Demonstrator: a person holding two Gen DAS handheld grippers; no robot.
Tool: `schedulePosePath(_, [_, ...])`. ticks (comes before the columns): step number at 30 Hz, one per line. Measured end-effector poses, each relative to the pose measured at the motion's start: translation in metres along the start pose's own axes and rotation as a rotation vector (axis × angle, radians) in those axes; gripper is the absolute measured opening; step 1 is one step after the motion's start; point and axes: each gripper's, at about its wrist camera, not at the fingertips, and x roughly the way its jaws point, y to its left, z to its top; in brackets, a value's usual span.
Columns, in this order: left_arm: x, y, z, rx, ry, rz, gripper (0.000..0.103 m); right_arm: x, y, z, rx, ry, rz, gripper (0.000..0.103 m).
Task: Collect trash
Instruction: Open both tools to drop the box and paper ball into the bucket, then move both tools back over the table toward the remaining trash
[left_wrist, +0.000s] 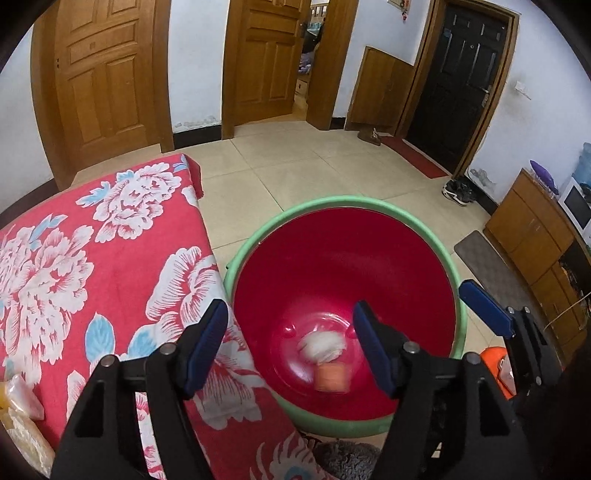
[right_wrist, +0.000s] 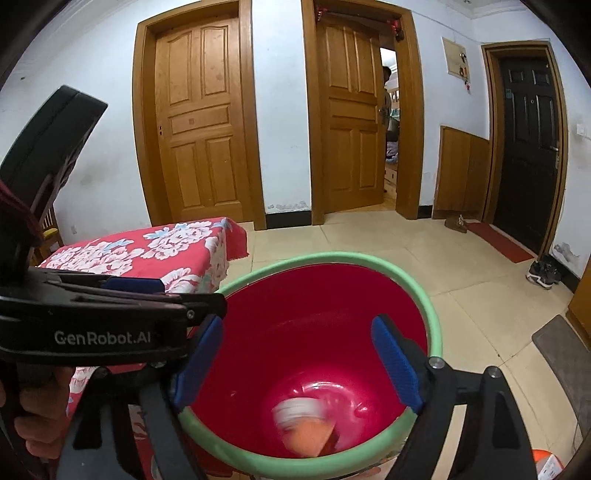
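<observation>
Grippers first, going left to right: we count two, one in each of our hands, both hanging over the same bucket. Our left gripper (left_wrist: 291, 339) has its blue pads (left_wrist: 207, 343) spread wide, with nothing pinched between them; in the left wrist view its left finger lies over the right edge of the red floral tablecloth (left_wrist: 92, 258), the right one over the bucket's mouth. Our right gripper (right_wrist: 297, 365) is likewise spread apart and empty, its pads (right_wrist: 397, 365) standing above the near rim of the bucket (right_wrist: 437, 332). In the right wrist view we also see the left tool's black body and the fingers of our left hand (right_wrist: 37, 417) around its handle.

The bucket is one only, red inside with a green rim, standing on the tiled floor (left_wrist: 295, 162) just beside the right edge of the cloth-covered table. Down on its bottom we count two pieces of trash, both blurred: a white crumpled lump (left_wrist: 323, 347) and an orange cup-like piece (left_wrist: 331, 376) touching it on the near side. Neither touches any pad.

At the table's near left corner lie some clear plastic wrappers (left_wrist: 22, 398); we cannot count them. Farther off we count three doors: two wooden, one dark.
</observation>
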Motion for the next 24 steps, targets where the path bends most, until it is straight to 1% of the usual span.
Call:
schedulePosePath(5, [-0.006,0.001,0.002,-0.004,-0.010,0.017,0.073,-0.002,0.000,0.002,0.006,0.003,-0.002,0.089])
schedulePosePath(12, [-0.025,0.004,-0.002,-0.010,-0.037,0.054,0.073,-0.017,0.005,0.003,0.045,0.011,0.003,0.089])
schedulePosePath(19, [-0.054,0.009,-0.010,0.005,-0.072,0.077,0.075,-0.042,0.017,0.008,0.089,0.013,-0.011,0.090])
schedulePosePath(24, [-0.080,0.019,-0.018,0.022,-0.100,0.116,0.075,-0.057,0.031,0.008,0.112,0.020,-0.026,0.090])
